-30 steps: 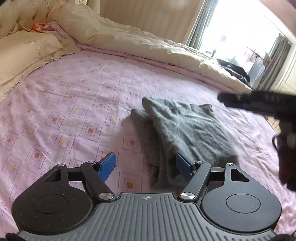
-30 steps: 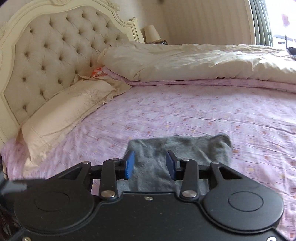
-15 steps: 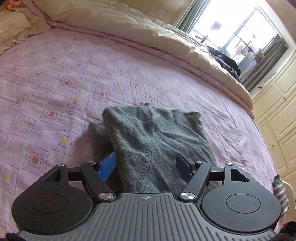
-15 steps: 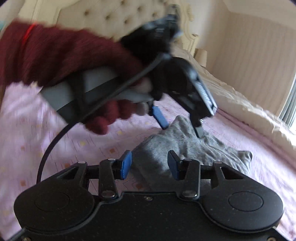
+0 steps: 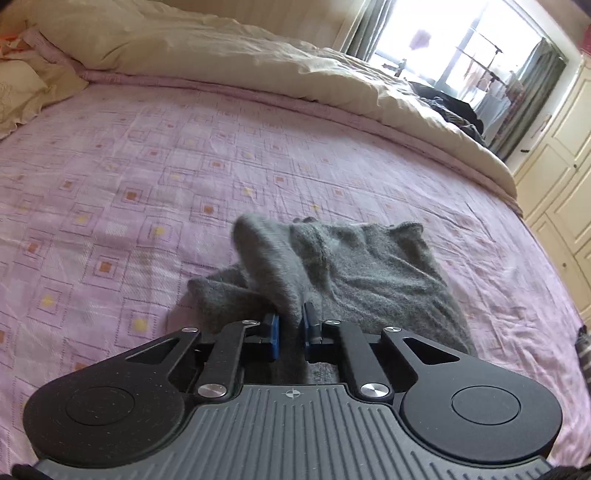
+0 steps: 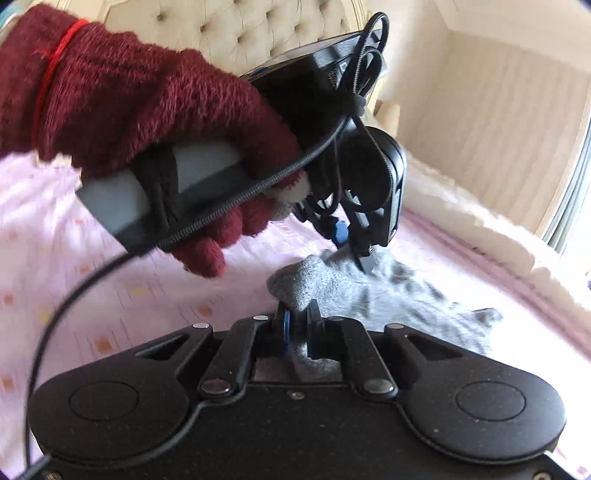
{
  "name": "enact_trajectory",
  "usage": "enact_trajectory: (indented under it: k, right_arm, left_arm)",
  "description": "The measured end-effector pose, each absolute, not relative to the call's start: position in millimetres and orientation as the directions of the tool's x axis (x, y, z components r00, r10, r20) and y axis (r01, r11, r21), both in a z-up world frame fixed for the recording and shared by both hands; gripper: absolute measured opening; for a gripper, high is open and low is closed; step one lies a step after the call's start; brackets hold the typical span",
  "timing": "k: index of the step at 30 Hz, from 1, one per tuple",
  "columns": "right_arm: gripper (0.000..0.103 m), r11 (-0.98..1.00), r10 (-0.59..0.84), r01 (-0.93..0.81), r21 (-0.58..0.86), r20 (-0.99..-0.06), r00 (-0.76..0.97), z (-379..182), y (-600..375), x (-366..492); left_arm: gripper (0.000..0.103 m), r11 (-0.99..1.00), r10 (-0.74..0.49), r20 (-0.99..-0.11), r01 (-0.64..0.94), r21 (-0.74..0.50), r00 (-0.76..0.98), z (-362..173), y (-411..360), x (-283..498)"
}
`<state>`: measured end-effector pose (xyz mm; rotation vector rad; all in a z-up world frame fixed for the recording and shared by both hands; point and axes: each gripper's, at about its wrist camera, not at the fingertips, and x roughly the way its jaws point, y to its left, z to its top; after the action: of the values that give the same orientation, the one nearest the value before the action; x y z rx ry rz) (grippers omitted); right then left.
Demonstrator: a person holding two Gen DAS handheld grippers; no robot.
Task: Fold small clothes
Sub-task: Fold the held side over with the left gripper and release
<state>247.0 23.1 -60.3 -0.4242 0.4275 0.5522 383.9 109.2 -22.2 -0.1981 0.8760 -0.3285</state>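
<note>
— Grey knit first, right at the lens: the left gripper (image 5: 290, 329) has a raised fold of the grey garment (image 5: 354, 273) pinched between its blue pads. Its jaws have just been closing, and now they press on the cloth from both sides.

— And the right gripper (image 6: 298, 326)?

— Same story in its own view. Its jaws have just been closing too, and a bunched edge of the garment stands up between the fingers, nipped tight.

— Where does the rest of the garment lie?

— Spread beyond the pads on the pink patterned bedsheet (image 5: 129, 184), rumpled, with one lump pulled up off the sheet where the left gripper grips it. From the right wrist you can see the person's left hand (image 6: 155, 122) in a dark red knitted glove, wrapped round the grey handle, with a black cable (image 6: 74, 288) trailing down from it.

— Further back?

— A cream duvet (image 5: 258, 62) heaped along the far side of the sheet, a bright window (image 5: 461, 48) beyond it, and a tufted cream headboard (image 6: 236, 33) behind the gloved hand.
</note>
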Motion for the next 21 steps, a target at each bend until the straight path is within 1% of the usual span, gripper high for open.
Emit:
enact_trajectory:
  k: [1,2,3,4,5,7,9,11,13,15,18,21]
  right_arm:
    - [0.027,0.766,0.409,-0.593,-0.248,-0.524,0.747,-65,27,255]
    - [0.031,0.767,0.419,-0.602,-0.222,-0.537,0.732,-68,27,259]
    - [0.041,0.773,0.430,-0.602,-0.197,-0.534,0.727,-68,22,260]
    - [0.047,0.781,0.441,-0.600,-0.174,-0.526,0.727,-64,15,260]
    - [0.053,0.791,0.450,-0.593,-0.151,-0.512,0.732,-59,6,258]
    - [0.056,0.804,0.478,-0.586,-0.094,-0.483,0.734,-49,-17,253]
    - [0.060,0.828,0.483,-0.559,-0.045,-0.450,0.751,-37,-43,250]
    - [0.066,0.853,0.472,-0.523,-0.002,-0.428,0.771,-30,-66,250]
    - [0.066,0.879,0.447,-0.476,0.041,-0.421,0.789,-27,-91,252]
    - [0.066,0.903,0.410,-0.424,0.068,-0.431,0.804,-28,-111,251]
    - [0.066,0.934,0.350,-0.342,0.103,-0.462,0.815,-35,-136,257]
    - [0.066,0.941,0.338,-0.302,0.154,-0.468,0.816,-38,-147,253]
  left_arm:
    - [0.011,0.943,-0.333,-0.735,0.182,-0.280,0.591,-26,111,386]
    - [0.012,0.951,-0.309,-0.760,0.167,-0.260,0.571,-32,112,388]
    - [0.012,0.957,-0.290,-0.779,0.158,-0.243,0.555,-38,112,389]
    - [0.013,0.962,-0.273,-0.787,0.151,-0.228,0.553,-42,112,388]
    - [0.014,0.964,-0.265,-0.780,0.148,-0.219,0.567,-41,114,384]
    - [0.032,0.965,-0.259,-0.752,0.138,-0.222,0.606,-31,119,374]
    - [0.038,0.970,-0.240,-0.716,0.134,-0.203,0.656,-16,119,363]
    - [0.041,0.973,-0.229,-0.662,0.151,-0.175,0.713,3,114,349]
    - [0.051,0.970,-0.243,-0.613,0.182,-0.162,0.752,18,105,333]
    - [0.056,0.961,-0.277,-0.574,0.223,-0.165,0.771,27,93,320]
    - [0.057,0.945,-0.325,-0.553,0.281,-0.166,0.767,22,74,303]
    - [0.057,0.936,-0.350,-0.546,0.313,-0.163,0.761,1,61,292]
